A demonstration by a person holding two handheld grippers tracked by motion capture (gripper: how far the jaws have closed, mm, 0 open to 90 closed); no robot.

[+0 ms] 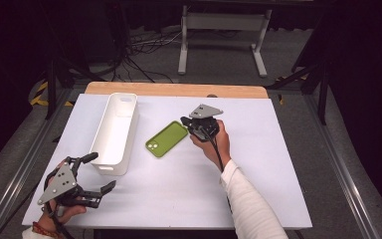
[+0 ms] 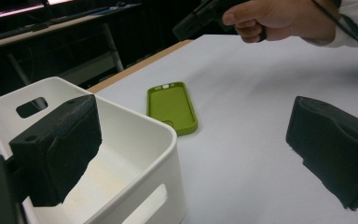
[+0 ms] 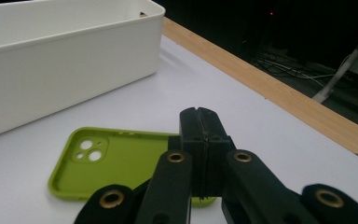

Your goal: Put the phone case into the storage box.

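A green phone case (image 1: 166, 139) lies hollow side up on the white table cover, right of a long white bin (image 1: 115, 132). My right gripper (image 1: 184, 121) sits at the case's far right end, jaws pressed together with nothing between them; in the right gripper view its shut jaw tips (image 3: 200, 122) hang just over the near end of the case (image 3: 112, 163). My left gripper (image 1: 99, 172) rests at the near left by the bin's near end, jaws wide apart and empty. In the left gripper view the bin (image 2: 135, 140) and the case (image 2: 171, 107) lie ahead between the jaws.
The table's wooden far edge (image 1: 176, 89) runs behind the white cover. Beyond it, on the dark floor, stand a white frame's legs (image 1: 221, 40) amid cables. The person's white sleeve (image 1: 248, 204) crosses the near right of the table.
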